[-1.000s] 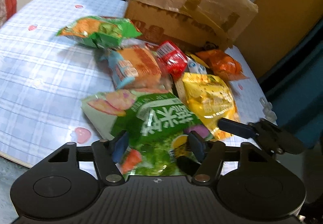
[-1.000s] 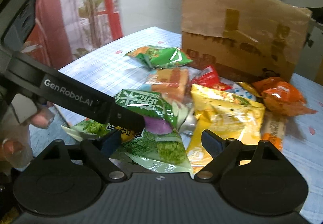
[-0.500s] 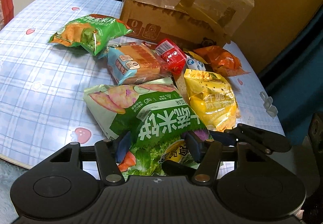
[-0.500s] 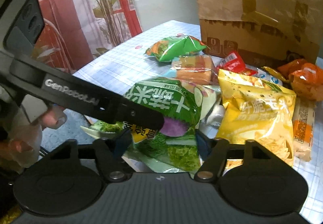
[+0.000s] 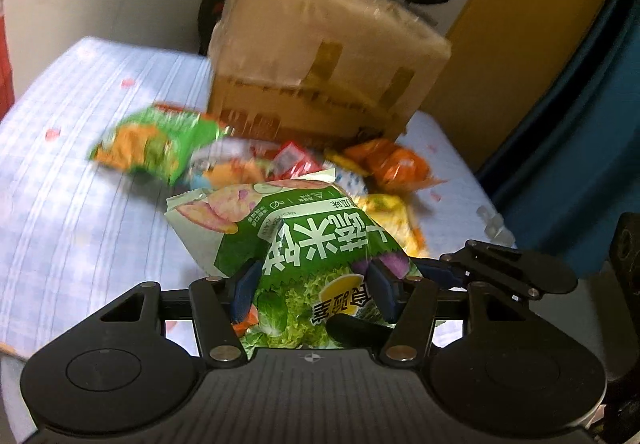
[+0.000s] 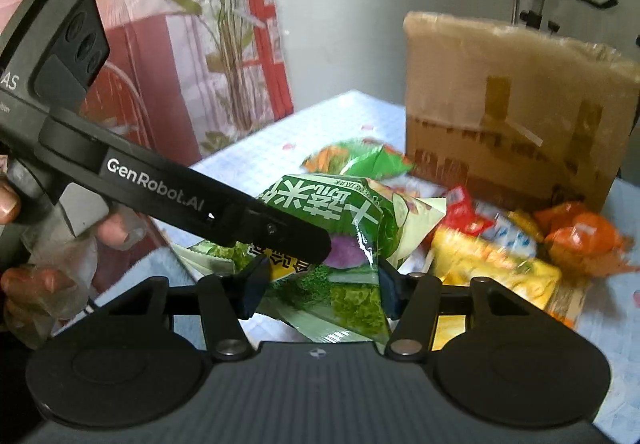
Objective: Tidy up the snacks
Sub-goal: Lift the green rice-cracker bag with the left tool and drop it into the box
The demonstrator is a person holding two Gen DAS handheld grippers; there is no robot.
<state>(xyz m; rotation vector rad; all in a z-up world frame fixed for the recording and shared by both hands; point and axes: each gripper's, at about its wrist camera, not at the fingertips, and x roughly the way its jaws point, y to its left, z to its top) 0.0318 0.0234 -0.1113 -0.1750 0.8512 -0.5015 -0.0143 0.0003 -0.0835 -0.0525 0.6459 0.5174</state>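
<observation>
Raised since half a second ago: large green snack bag (image 5: 304, 244), formerly lying with its far end on the bench, now lifted clear of the pile and tilted up toward the cameras. Bag: green, white characters, vegetable print, pale sealed top edge at 12 o'clock in the left wrist view. Left claw (image 5: 312, 288): clamped on the bag's lower portion, blue pads pressing the film from both sides. Right claw (image 6: 320, 284): its two fingers sit close on either side of the same bag (image 6: 340, 236); clamped on it as far as can be told, the left claw's black arm crossing in front from 9 o'clock. Remaining snacks, on the bench beyond the bag: small green-and-orange packet (image 5: 156, 143) at 10 o'clock, blurred; red packet (image 5: 292, 161) at 12 o'clock; orange packet (image 5: 392, 163) at 1 o'clock; yellow bag (image 5: 392, 219) at 2 o'clock, partly hidden behind the lifted bag. Cardboard box (image 5: 320, 71), taped, wrapped in clear film, stands at 12 o'clock behind the pile. Bench (image 5: 80, 203): covered in a pale blue checked cloth with small pink marks. Person's hand (image 6: 48, 244), in a clear glove, grips the left claw's handle at 9 o'clock in the right wrist view.
</observation>
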